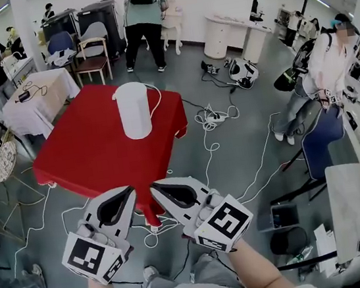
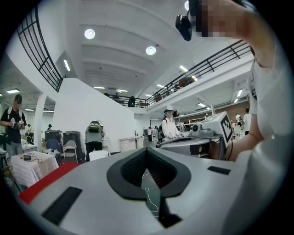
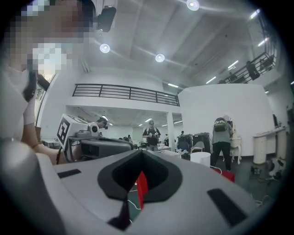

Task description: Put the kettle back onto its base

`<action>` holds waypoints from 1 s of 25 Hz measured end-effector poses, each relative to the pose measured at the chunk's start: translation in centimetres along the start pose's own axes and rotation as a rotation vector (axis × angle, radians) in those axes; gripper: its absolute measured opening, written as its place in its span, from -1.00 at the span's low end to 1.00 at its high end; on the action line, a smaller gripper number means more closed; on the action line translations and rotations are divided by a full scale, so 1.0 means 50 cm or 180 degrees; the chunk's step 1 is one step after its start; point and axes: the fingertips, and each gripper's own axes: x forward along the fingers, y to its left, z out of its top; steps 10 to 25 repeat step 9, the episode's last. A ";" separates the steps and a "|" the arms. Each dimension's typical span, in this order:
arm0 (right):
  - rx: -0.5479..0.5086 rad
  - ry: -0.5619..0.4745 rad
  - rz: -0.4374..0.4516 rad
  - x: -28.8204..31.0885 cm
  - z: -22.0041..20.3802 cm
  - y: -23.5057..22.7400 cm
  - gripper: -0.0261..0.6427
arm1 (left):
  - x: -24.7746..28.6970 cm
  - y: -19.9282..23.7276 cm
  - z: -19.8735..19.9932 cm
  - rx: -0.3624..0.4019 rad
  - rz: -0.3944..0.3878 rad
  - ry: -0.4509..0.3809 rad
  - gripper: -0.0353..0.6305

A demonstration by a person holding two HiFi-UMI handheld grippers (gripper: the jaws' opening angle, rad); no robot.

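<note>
A tall white kettle (image 1: 134,110) stands upright on the far part of a table under a red cloth (image 1: 88,153), and a white cord (image 1: 156,103) runs off beside it. I cannot make out a base under it. My left gripper (image 1: 132,189) and right gripper (image 1: 153,186) hang side by side over the floor at the table's near corner, both shut and empty, well short of the kettle. In the left gripper view, the left gripper (image 2: 147,149) has the kettle (image 2: 98,155) small and far off. The right gripper (image 3: 140,152) sees the kettle (image 3: 200,157) ahead to the right.
White cables and a power strip (image 1: 213,117) lie on the grey floor right of the table. A white-clothed table (image 1: 34,100) and chairs (image 1: 93,56) stand at the back left. A person (image 1: 143,22) stands behind the table and another (image 1: 320,80) sits at right by a grey desk (image 1: 358,208).
</note>
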 end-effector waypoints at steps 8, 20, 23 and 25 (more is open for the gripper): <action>-0.0001 -0.0014 0.0004 0.049 0.006 0.038 -0.90 | -0.038 0.025 -0.014 -0.0011 -0.0097 -0.0007 -0.87; -0.0003 -0.0015 0.0015 0.056 0.007 0.044 -0.90 | -0.043 0.031 -0.014 -0.0016 -0.0100 -0.0012 -0.87; -0.0003 -0.0015 0.0015 0.056 0.007 0.044 -0.90 | -0.043 0.031 -0.014 -0.0016 -0.0100 -0.0012 -0.87; -0.0003 -0.0015 0.0015 0.056 0.007 0.044 -0.90 | -0.043 0.031 -0.014 -0.0016 -0.0100 -0.0012 -0.87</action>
